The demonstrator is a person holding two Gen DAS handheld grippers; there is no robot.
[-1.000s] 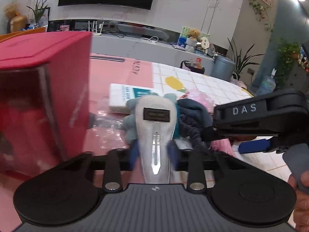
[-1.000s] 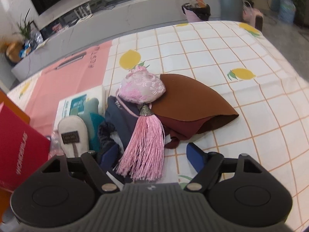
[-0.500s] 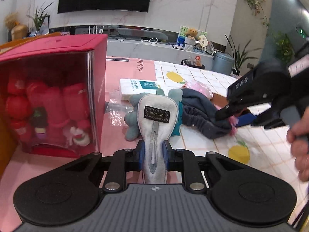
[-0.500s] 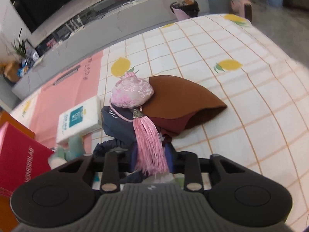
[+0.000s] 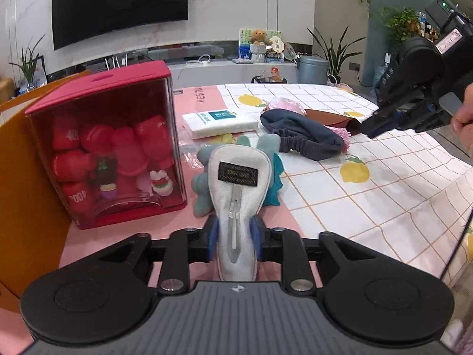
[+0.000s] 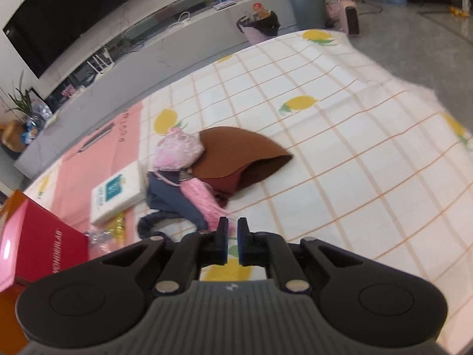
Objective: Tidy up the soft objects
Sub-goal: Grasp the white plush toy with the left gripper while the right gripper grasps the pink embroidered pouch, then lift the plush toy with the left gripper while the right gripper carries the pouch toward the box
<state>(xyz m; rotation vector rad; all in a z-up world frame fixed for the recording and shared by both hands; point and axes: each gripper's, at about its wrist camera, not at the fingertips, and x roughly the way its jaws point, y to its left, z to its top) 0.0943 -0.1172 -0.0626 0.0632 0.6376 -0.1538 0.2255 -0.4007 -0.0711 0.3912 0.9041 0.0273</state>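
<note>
Item: white padded pouch (image 5: 238, 183), tongue-shaped, with a dark woven label and a metal hair clip down its middle. Position: in front of the red display box (image 5: 103, 148), just right of its clear face, above the pink mat. Held at its narrow near end by the left gripper (image 5: 235, 241); the jaws are opening at this moment, yet the blue pads still press both flanks of the pouch.

Handling, judged: light, stuffed, yielding under pressure. The fabric looks matte and unlikely to slip. The clip is the only stiff part, so a hold across the flanks beside it, as now, seems soundest. The wide far end may droop.

Item: teal plush toy (image 5: 204, 186). Position: behind and partly under the pouch, right of the red box. Soft, light; take by the body, not a limb.

Item: dark blue elastic-edged cap (image 5: 298, 136). Position: well right of the red box, on the lemon-print cloth (image 5: 384, 192). Limp; will hang and fold when pinched at the gathered hem.

Item: pink brocade sachet (image 6: 179, 149) with pink tassel (image 6: 207, 204), lying on the cap beside a brown felt piece (image 6: 236, 151). The tassel strands look loose and slippery; the body is the better hold.

Right gripper (image 6: 232, 244): fingers together, nothing between them, just short of the tassel.
</note>
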